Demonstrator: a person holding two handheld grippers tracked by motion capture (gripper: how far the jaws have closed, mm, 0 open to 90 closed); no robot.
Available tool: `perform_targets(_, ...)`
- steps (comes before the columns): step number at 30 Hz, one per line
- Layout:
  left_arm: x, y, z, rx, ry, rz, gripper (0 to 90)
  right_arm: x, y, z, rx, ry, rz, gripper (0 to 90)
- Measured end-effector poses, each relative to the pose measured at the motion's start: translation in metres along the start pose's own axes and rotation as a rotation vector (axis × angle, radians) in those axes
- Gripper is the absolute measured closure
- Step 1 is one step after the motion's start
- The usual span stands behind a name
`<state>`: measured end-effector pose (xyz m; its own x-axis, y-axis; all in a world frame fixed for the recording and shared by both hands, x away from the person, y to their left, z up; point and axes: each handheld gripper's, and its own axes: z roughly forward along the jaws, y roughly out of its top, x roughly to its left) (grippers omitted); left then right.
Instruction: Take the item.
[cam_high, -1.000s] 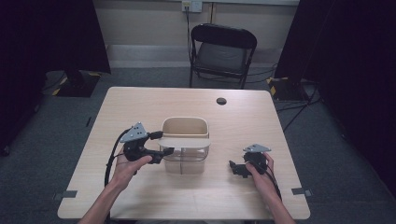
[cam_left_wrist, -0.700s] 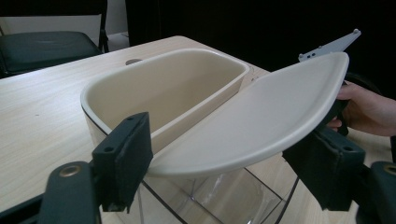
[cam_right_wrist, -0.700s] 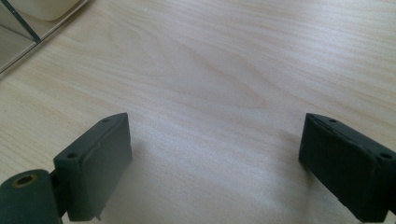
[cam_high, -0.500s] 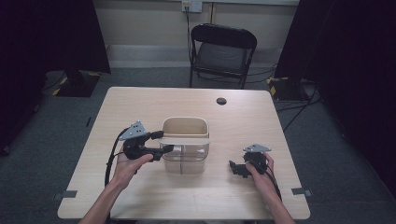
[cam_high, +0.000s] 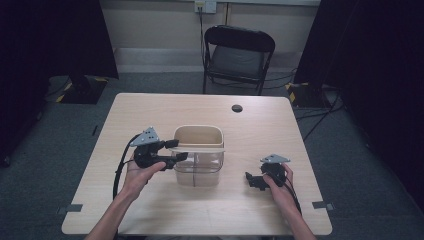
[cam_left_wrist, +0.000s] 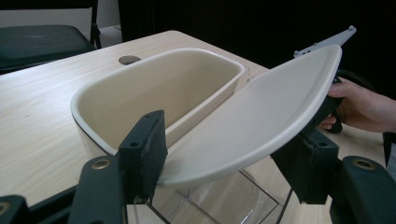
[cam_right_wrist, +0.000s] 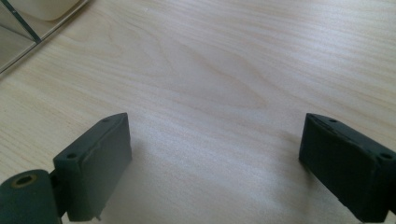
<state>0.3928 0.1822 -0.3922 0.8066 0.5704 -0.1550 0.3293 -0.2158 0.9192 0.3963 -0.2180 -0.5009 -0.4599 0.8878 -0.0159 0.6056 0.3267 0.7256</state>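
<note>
The high view looks down and forward from above the person's side, far enough to see the whole tabletop. The left tool's camera sits very close to the bin. The right tool's camera looks down close at bare wood. All share the bin.

A small bin stands upright near the middle of the table, its lower body clear plastic and its top a cream, round-cornered rectangular rim with an open, empty cream well at the far side. The near half of that top is a cream flap lid, smooth and curved at its edge, hinged across the middle of the rim and tilted part-way up. The flap's free edge lies between the wide-apart jaws of the left hand-held gripper.
</note>
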Motion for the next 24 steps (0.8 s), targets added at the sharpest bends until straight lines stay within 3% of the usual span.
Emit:
perform_targets(11, 0.0036, 0.0019, -0.0001, -0.004, -0.013, -0.021, 38.7, -0.0001, 0.0, 0.0001, -0.001, 0.0, -0.002, 8.7)
perform_targets(24, 0.0068, 0.0072, 0.0014, -0.001, -0.029, -0.014, 41.2, -0.0002, 0.0, 0.0001, -0.001, 0.0, -0.003, 8.7)
